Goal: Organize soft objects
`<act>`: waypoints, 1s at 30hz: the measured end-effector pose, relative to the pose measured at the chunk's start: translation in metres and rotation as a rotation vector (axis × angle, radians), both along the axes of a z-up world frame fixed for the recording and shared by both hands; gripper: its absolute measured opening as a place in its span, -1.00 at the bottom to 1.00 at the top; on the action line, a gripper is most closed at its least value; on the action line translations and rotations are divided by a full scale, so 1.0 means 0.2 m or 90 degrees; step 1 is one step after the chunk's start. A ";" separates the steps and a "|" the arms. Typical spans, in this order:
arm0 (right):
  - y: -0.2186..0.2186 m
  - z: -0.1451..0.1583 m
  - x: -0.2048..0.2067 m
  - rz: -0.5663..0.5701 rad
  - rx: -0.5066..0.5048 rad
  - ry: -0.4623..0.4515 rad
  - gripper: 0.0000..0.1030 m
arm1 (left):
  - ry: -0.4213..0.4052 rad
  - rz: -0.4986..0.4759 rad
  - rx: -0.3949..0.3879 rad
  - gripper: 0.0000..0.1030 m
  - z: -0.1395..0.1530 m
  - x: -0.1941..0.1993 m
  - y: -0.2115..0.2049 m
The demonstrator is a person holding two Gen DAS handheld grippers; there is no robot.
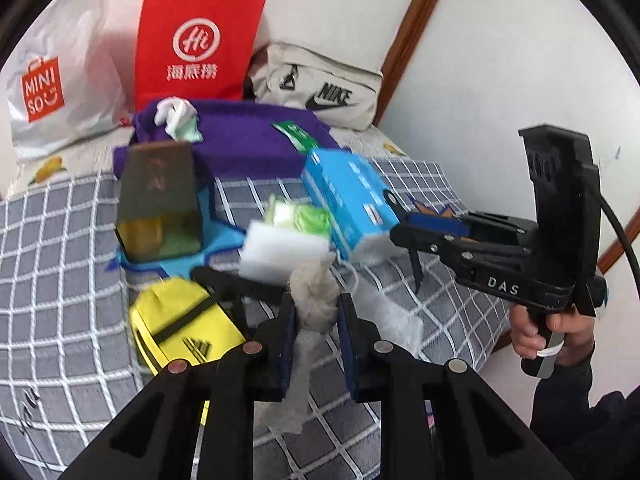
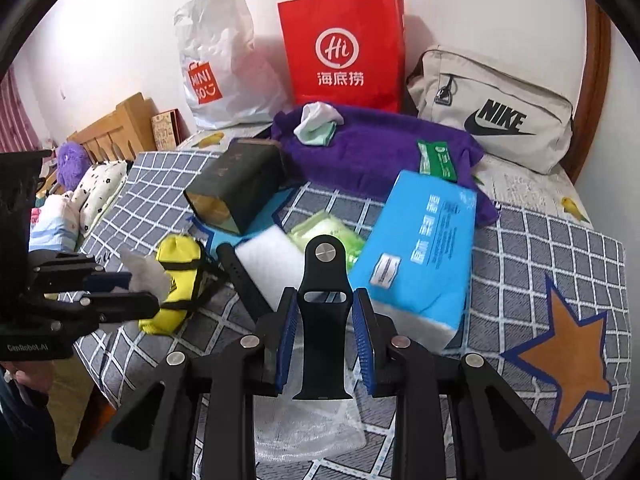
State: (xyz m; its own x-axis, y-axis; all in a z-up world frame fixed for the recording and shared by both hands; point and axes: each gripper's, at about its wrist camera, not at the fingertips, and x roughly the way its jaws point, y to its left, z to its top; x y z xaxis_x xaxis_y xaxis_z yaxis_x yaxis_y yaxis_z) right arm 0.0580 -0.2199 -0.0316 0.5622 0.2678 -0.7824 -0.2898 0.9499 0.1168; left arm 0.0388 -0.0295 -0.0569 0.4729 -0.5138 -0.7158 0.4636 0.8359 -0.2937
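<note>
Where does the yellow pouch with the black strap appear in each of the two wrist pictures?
Left wrist view: the yellow pouch lies at lower left on the checked blanket, just left of the left gripper.
Right wrist view: the yellow pouch lies left of centre, beside the left gripper that enters from the left edge.
Shared landmark: the red paper bag standing against the wall in both views.

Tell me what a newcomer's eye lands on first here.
The red paper bag standing against the wall at the back, with the purple towel spread before it. Nearer, the right gripper clamps a black strap, and the left gripper pinches a knotted grey cloth.
</note>
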 end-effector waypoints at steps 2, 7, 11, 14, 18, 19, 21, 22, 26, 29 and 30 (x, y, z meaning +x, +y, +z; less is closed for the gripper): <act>-0.01 0.02 0.03 -0.002 0.001 -0.001 -0.46 | -0.007 0.013 0.006 -0.62 0.03 0.04 0.01; -0.03 0.09 0.12 -0.003 0.004 -0.012 -0.46 | -0.010 0.052 0.005 -0.62 0.09 0.17 0.07; -0.03 0.12 0.21 -0.003 0.003 -0.017 -0.46 | -0.013 0.079 0.006 -0.62 0.13 0.28 0.11; -0.03 0.14 0.29 -0.002 0.004 -0.020 -0.46 | -0.012 0.099 0.007 -0.62 0.14 0.37 0.14; -0.03 0.15 0.41 -0.005 -0.001 -0.020 -0.46 | -0.011 0.126 0.010 -0.62 0.15 0.49 0.18; -0.04 0.15 0.44 -0.005 -0.001 -0.020 -0.46 | -0.011 0.132 0.013 -0.62 0.15 0.52 0.19; -0.05 0.15 0.51 -0.009 -0.003 -0.020 -0.46 | -0.014 0.143 0.015 -0.62 0.15 0.59 0.21; -0.05 0.15 0.53 -0.011 -0.004 -0.021 -0.46 | -0.014 0.146 0.017 -0.62 0.15 0.62 0.22; -0.09 0.16 0.66 -0.025 0.000 -0.022 -0.46 | -0.006 0.165 0.018 -0.62 0.14 0.75 0.25; -0.12 0.16 0.75 -0.037 0.001 -0.024 -0.46 | 0.003 0.175 0.018 -0.62 0.13 0.85 0.27; -0.13 0.16 0.78 -0.041 0.003 -0.023 -0.46 | 0.004 0.176 0.021 -0.62 0.12 0.88 0.27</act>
State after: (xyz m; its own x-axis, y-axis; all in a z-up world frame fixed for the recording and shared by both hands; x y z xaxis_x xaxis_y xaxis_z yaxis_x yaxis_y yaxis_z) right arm 0.2147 -0.2463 -0.0006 0.6067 0.2335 -0.7599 -0.2320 0.9663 0.1118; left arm 0.2153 0.0248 -0.0322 0.5874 -0.3424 -0.7333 0.2151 0.9396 -0.2663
